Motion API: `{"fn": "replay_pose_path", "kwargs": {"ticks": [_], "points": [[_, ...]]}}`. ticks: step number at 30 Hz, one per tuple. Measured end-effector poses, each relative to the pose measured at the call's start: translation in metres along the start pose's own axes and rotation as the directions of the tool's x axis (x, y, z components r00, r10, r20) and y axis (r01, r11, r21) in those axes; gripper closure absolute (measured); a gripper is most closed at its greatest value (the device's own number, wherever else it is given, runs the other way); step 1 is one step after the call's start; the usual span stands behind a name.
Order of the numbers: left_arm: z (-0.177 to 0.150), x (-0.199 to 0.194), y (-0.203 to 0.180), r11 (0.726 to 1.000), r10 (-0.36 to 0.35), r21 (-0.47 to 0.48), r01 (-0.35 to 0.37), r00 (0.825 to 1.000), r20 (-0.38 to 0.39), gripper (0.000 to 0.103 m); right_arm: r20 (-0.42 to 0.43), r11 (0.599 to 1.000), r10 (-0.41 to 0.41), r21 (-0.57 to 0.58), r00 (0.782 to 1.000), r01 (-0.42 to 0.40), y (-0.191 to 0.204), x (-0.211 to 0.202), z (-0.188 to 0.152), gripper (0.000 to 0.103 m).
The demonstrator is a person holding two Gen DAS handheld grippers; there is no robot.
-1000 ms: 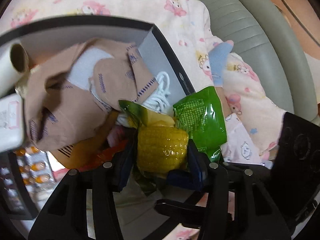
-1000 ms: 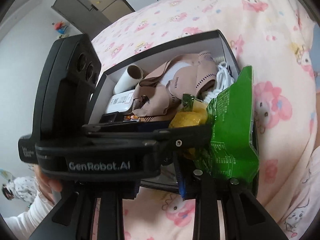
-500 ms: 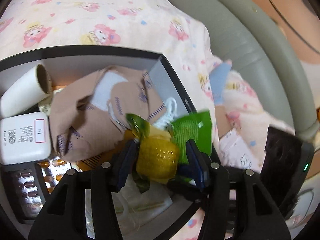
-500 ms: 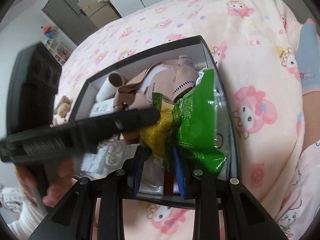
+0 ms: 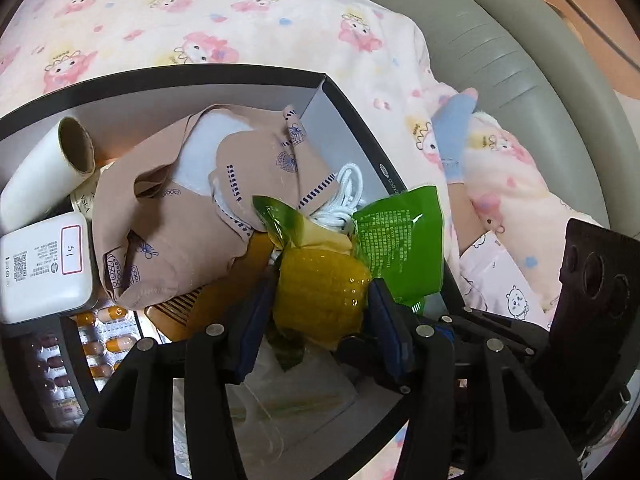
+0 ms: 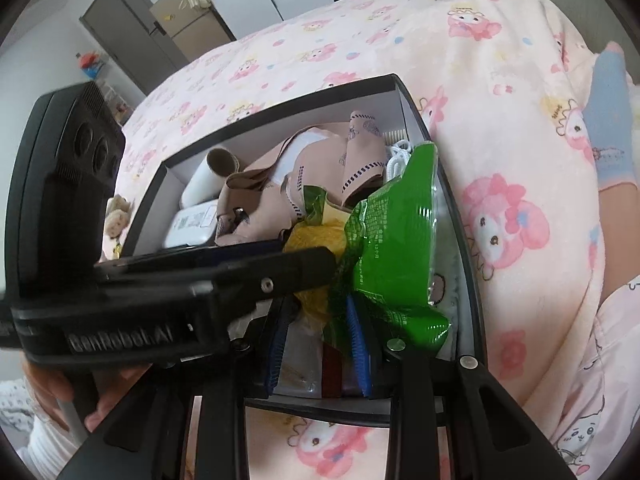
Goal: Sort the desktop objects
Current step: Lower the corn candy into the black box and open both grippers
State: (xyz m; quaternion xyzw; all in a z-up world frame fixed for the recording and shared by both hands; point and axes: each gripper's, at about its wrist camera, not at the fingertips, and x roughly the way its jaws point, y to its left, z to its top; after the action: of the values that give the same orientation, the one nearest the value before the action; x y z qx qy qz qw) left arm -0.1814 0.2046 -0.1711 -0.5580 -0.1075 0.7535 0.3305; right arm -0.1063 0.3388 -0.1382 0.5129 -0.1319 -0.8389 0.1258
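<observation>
A vacuum-packed yellow corn cob in a green wrapper [image 5: 320, 292] hangs over the near right corner of the black box [image 5: 352, 112]. My left gripper [image 5: 320, 292] is closing, and its blue pads press on both sides of the cob. In the right wrist view the left gripper [image 6: 316, 248] reaches in from the left across the box [image 6: 420, 108]. My right gripper [image 6: 320, 312] stands narrow just below it, shut on the lower end of the corn pack [image 6: 392, 248]. The wrapper's green flap drapes over its right finger.
Packed in the box are a tan printed cloth [image 5: 168, 216], a paper roll [image 5: 44, 172], a white case [image 5: 44, 264], capsule blisters [image 5: 104, 340] and a white cord [image 5: 348, 200]. Pink bedding [image 5: 200, 20] surrounds it. A person's foot in a blue sock [image 5: 452, 136] lies at the right.
Both wrist views have tilted slightly, so more of the box and bedding shows. The corn pack has stayed between the left jaws over the same corner of the box.
</observation>
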Motion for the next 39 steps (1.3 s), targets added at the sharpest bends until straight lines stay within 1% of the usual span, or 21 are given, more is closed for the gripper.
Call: {"fn": "replay_pose_path", "kwargs": {"ticks": [2,3,4,7,11,13,14,16,17,19,22,24,26,27,28,30,33,35,37,38,39], "points": [[0.002,-0.007,0.006,0.998,-0.040,-0.038,0.041,0.999,0.024,0.054,0.006,1.000,-0.004,0.001,1.000,0.004,0.000,-0.002,0.000,0.078],[0.003,-0.009,0.009,0.998,-0.044,-0.053,0.046,0.998,0.044,0.054,0.011,1.000,-0.008,-0.002,1.000,0.008,0.000,-0.003,-0.001,0.078],[0.005,-0.012,0.011,0.997,-0.032,-0.065,0.037,0.997,0.067,0.055,0.016,1.000,-0.014,-0.004,1.000,0.014,0.001,-0.005,-0.001,0.078],[0.005,-0.018,0.017,0.996,0.048,-0.082,-0.040,0.994,0.097,0.059,0.033,1.000,-0.021,-0.001,0.999,0.021,0.001,-0.008,-0.001,0.078],[0.005,-0.011,0.014,0.985,0.166,-0.054,-0.162,0.984,0.066,0.061,0.053,0.999,0.004,0.032,0.999,-0.006,-0.005,-0.015,0.002,0.078],[0.004,-0.012,0.014,0.983,0.179,-0.047,-0.176,0.981,0.072,0.062,0.066,0.999,-0.004,0.044,0.998,0.001,-0.008,-0.020,0.004,0.078],[0.004,-0.014,0.014,0.986,0.163,-0.049,-0.159,0.984,0.078,0.062,0.069,0.999,0.003,0.049,0.998,-0.007,-0.011,-0.023,0.004,0.078],[0.004,-0.020,0.015,0.993,0.100,-0.065,-0.094,0.989,0.104,0.062,0.070,0.998,0.033,0.055,0.997,-0.037,-0.014,-0.028,0.005,0.078],[0.003,-0.023,0.016,0.994,0.088,-0.067,-0.081,0.990,0.114,0.062,0.070,0.997,0.041,0.057,0.997,-0.045,-0.015,-0.029,0.005,0.078],[0.004,-0.023,0.013,0.996,0.081,-0.059,-0.074,0.989,0.123,0.062,0.061,0.997,0.038,0.062,0.997,-0.042,-0.016,-0.029,0.006,0.078],[0.003,-0.015,0.012,0.994,0.097,-0.058,-0.092,0.992,0.082,0.062,0.028,0.996,0.061,0.069,0.998,-0.062,-0.015,-0.019,0.004,0.078],[0.001,-0.010,0.013,0.994,0.097,-0.062,-0.093,0.994,0.054,0.062,0.025,0.999,0.024,0.043,0.999,-0.025,-0.010,-0.016,0.003,0.078],[0.001,-0.010,0.014,0.995,0.072,-0.074,-0.068,0.996,0.049,0.062,0.028,1.000,-0.015,0.020,0.999,0.015,-0.005,-0.013,0.003,0.078],[0.001,-0.009,0.014,0.996,0.048,-0.082,-0.044,0.998,0.042,0.062,0.034,0.999,-0.030,0.012,0.999,0.030,-0.004,-0.012,0.003,0.079],[0.001,-0.006,0.016,0.995,0.006,-0.102,-0.003,1.000,0.028,0.062,0.038,0.999,-0.049,0.000,0.998,0.049,-0.002,-0.009,0.004,0.079],[-0.001,-0.001,0.019,0.989,-0.054,-0.137,0.055,0.998,0.008,0.061,0.043,0.998,-0.064,-0.008,0.997,0.064,-0.001,-0.007,0.005,0.081],[-0.002,-0.002,0.020,0.986,-0.070,-0.152,0.071,0.997,0.011,0.061,0.037,0.997,-0.075,-0.014,0.996,0.076,0.000,-0.001,0.007,0.086],[-0.003,-0.004,0.021,0.983,-0.096,-0.159,0.096,0.995,0.013,0.061,0.033,0.998,-0.058,0.000,0.998,0.058,-0.002,0.001,0.006,0.086],[-0.003,-0.008,0.024,0.978,-0.109,-0.175,0.112,0.994,0.025,0.062,0.040,0.998,-0.058,0.008,0.998,0.057,-0.002,-0.002,0.005,0.086],[-0.002,-0.009,0.026,0.975,-0.097,-0.197,0.103,0.995,0.036,0.062,0.049,0.998,-0.064,0.006,0.997,0.064,-0.001,-0.005,0.005,0.086],[-0.002,-0.009,0.027,0.975,-0.070,-0.208,0.077,0.997,0.040,0.062,0.058,0.997,-0.074,0.001,0.996,0.075,0.000,-0.008,0.004,0.086]]}}
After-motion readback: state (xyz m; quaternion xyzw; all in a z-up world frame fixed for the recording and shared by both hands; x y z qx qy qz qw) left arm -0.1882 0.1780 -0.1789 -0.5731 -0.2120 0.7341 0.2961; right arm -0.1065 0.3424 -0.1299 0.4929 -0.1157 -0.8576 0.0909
